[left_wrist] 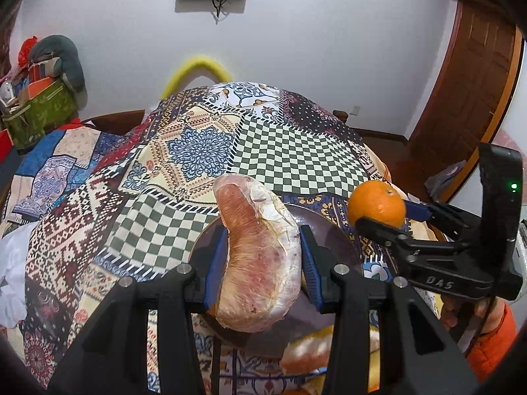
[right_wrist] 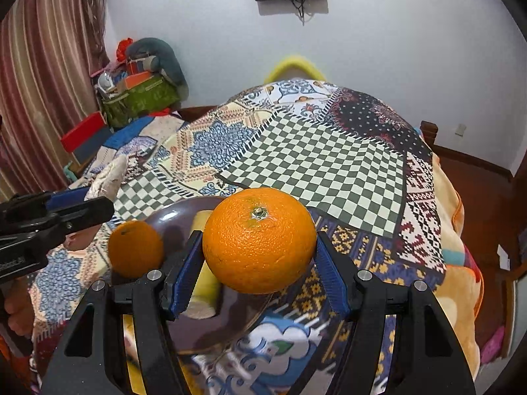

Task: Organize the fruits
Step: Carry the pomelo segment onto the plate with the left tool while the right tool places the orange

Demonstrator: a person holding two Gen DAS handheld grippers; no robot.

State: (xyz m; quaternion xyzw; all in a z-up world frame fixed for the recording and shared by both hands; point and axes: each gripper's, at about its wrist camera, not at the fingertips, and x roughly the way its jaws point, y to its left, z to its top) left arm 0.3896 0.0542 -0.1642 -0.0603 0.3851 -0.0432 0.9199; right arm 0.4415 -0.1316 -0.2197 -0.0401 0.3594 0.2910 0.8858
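Note:
My left gripper is shut on a big peeled pomelo segment, pink with white pith, held above a dark brown plate. My right gripper is shut on a large orange above the same plate. The right gripper with its orange also shows at the right of the left wrist view. A second, smaller orange sits at the plate's left rim. A pale yellow fruit piece lies on the plate. The left gripper with the segment shows at the left of the right wrist view.
The plate rests on a patchwork cloth over a rounded table or bed. More peeled fruit lies near the plate's near edge. A green bag with clutter stands at the back left. A wooden door is at the right.

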